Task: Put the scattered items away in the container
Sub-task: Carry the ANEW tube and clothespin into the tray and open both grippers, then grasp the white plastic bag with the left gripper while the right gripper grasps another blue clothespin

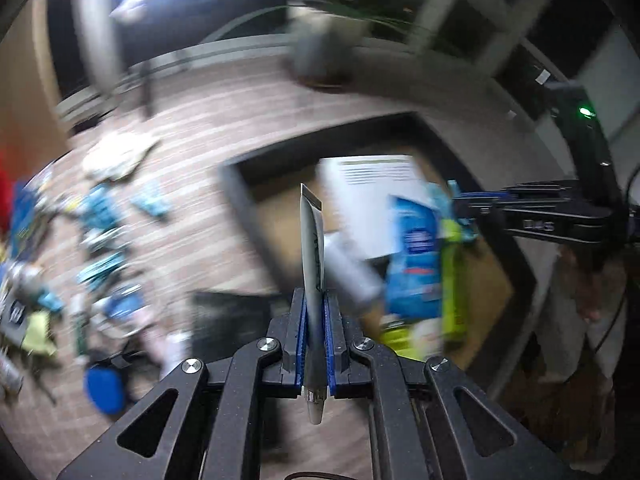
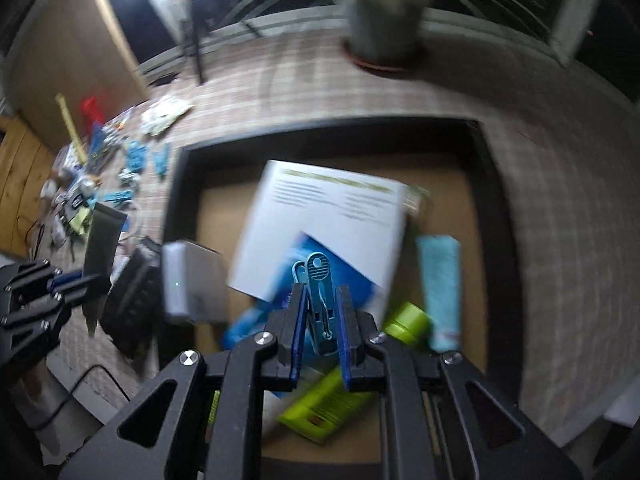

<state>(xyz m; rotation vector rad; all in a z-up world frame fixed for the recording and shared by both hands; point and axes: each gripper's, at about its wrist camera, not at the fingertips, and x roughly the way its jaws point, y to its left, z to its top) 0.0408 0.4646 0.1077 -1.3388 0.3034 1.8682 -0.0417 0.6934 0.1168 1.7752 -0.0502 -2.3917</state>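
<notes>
My left gripper is shut on a grey-white squeeze tube that stands upright between the blue pads, over the near left wall of the black-rimmed box. My right gripper is shut on a teal clothespin above the box. Inside lie a white sheet, a blue packet, a lime-green bottle and a light blue tube. The right gripper shows at the right in the left wrist view; the left gripper with its tube shows at the left in the right wrist view.
Scattered items lie in a blurred heap on the woven mat at the left, among them teal clothespins and a red object. A grey box and a black object sit at the container's left wall. A potted plant stands behind.
</notes>
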